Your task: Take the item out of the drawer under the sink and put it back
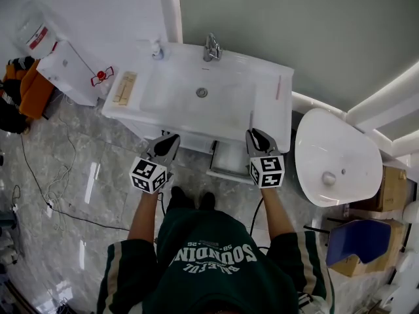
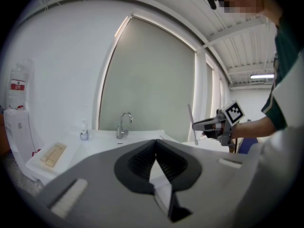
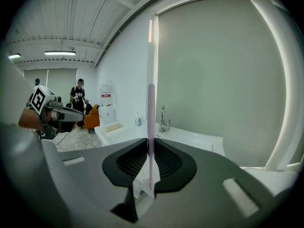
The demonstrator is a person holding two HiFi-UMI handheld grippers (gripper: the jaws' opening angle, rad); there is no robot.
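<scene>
I stand in front of a white sink vanity (image 1: 265, 110). Under it a white drawer (image 1: 229, 161) is pulled partly out. My right gripper (image 1: 254, 133) hovers above the drawer's right side, shut on a thin pink-and-white stick (image 3: 151, 113). The stick stands upright between its jaws (image 3: 150, 141) and shows as a fine line over the counter edge (image 1: 251, 119). My left gripper (image 1: 171, 138) hangs left of the drawer, in front of the vanity. Its jaws (image 2: 155, 142) meet with nothing between them. From the left gripper view I see the right gripper (image 2: 202, 125) with the stick (image 2: 191, 122).
A faucet (image 1: 211, 46), a small bottle (image 1: 156, 49), a wooden slab (image 1: 124, 87) and a pink stick (image 1: 278, 87) are on the counter. A toilet with its lid down (image 1: 337, 156) stands right. A white box (image 1: 72, 70) and floor cables (image 1: 46, 188) are left.
</scene>
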